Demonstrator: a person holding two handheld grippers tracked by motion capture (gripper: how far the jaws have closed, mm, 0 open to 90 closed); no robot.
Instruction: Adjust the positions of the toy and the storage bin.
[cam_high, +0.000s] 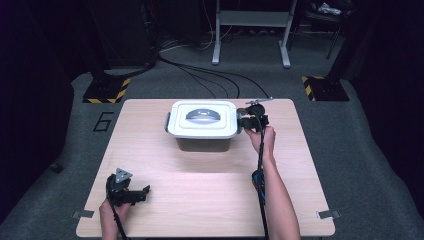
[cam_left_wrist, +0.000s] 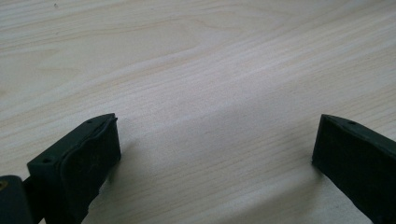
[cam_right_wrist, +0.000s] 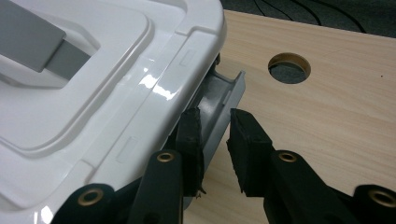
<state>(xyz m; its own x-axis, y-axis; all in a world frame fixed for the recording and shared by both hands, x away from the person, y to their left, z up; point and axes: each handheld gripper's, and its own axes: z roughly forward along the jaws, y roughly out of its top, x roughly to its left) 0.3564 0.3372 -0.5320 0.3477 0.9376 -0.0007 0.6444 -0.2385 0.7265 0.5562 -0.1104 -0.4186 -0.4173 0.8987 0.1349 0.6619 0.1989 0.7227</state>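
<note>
- The white plastic lidded box (cam_high: 202, 120) sat at the wooden table's (cam_high: 210, 200) far middle.
- The right gripper (cam_right_wrist: 215, 133) was clamped on the grey side latch (cam_right_wrist: 224, 100) — best swung outward gently.
- The left gripper (cam_left_wrist: 212, 149) rested apart — empty.

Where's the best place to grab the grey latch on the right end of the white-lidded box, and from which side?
Take the latch by its free outer edge, coming from the box's right end, where the right tool already sits. The flap stands swung out from under the lid, so one jaw fits behind it and one in front. The thin lip probably needs a narrow pinch.
</note>
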